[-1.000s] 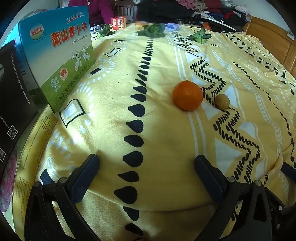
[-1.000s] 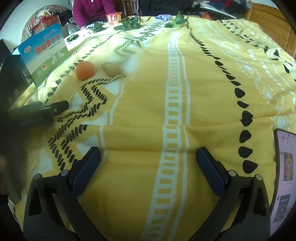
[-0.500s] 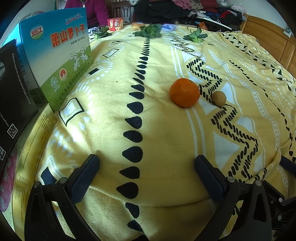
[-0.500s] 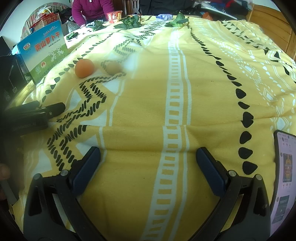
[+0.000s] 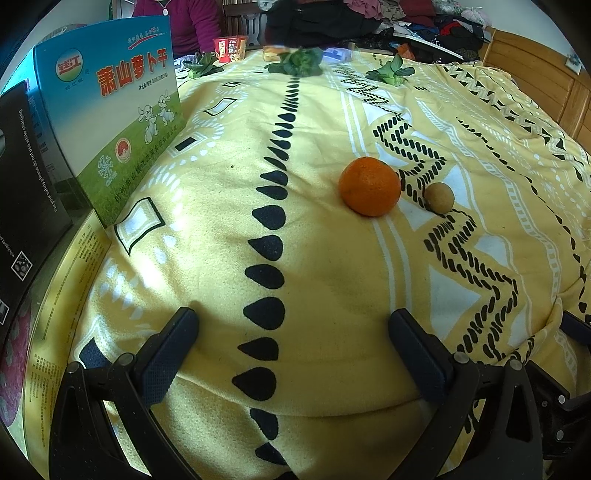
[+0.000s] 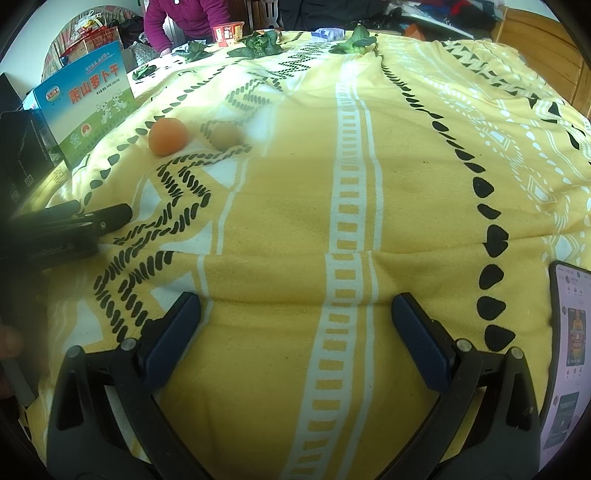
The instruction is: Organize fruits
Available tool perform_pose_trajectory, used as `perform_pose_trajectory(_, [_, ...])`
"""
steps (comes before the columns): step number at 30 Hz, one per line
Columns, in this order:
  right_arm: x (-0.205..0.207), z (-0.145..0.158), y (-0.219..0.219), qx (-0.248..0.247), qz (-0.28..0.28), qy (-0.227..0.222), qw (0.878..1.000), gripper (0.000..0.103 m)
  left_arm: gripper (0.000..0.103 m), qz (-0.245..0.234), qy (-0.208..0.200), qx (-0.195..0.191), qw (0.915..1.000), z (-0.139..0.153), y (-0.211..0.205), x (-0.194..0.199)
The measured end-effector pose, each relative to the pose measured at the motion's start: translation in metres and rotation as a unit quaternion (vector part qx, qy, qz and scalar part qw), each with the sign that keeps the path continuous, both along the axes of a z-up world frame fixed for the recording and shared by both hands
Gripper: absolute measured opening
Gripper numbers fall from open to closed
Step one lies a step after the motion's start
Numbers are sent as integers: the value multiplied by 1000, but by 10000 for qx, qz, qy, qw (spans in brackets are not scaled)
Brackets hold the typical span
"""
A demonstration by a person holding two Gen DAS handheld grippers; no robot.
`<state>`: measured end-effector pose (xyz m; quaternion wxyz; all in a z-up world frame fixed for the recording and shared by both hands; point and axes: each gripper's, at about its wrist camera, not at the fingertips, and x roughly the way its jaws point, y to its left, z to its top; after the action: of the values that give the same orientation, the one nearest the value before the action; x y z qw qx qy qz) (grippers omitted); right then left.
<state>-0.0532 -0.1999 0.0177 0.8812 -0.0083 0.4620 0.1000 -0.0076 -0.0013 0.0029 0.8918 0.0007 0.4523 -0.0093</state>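
Note:
An orange [image 5: 369, 186] lies on the yellow patterned blanket [image 5: 221, 206], with a small round brown fruit [image 5: 439, 197] just to its right. In the right wrist view the orange [image 6: 168, 136] and the brown fruit [image 6: 224, 136] sit far off at the upper left. My left gripper [image 5: 291, 328] is open and holds nothing, low over the blanket, short of the orange. My right gripper [image 6: 295, 314] is open too, with only blanket [image 6: 351, 221] between its fingers. The left gripper's fingers [image 6: 110, 218] show at the left edge of the right wrist view.
A blue and green carton [image 5: 110, 125] and a black box [image 5: 26, 192] stand at the left edge. Leafy greens [image 5: 299, 62], a red cup [image 5: 231, 48] and a seated person [image 5: 177, 22] are at the far end. A phone [image 6: 569, 354] lies at the right.
The left wrist view has shifted so the orange and brown fruit sit a little higher and further left. In the right wrist view both fruits stand slightly nearer the centre. Both grippers stay open.

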Motion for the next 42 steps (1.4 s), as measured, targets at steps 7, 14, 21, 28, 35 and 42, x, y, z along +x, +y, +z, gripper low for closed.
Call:
perform_pose_trajectory(7, [0, 0, 0, 0, 1, 3, 10000, 103, 103, 1, 0, 0, 10000, 0, 0, 0])
perform_pose_trajectory(14, [1, 0, 0, 3, 2, 2, 10000, 103, 103, 1, -1, 0, 10000, 0, 0, 0])
perform_pose_trajectory(21, [0, -1, 0, 4, 3, 0, 10000, 103, 103, 1, -2, 0, 10000, 0, 0, 0])
perform_pose_trajectory(28, [0, 0, 0, 4, 4, 0, 10000, 103, 103, 2, -3, 1, 10000, 0, 0, 0])
perform_pose_trajectory(35, [0, 1, 0, 4, 5, 3, 10000, 103, 103, 1, -4, -5, 10000, -1, 0, 0])
perform_pose_trajectory(42, [-1, 3, -1, 4, 5, 5, 10000, 103, 103, 0, -4, -4, 10000, 0, 0, 0])
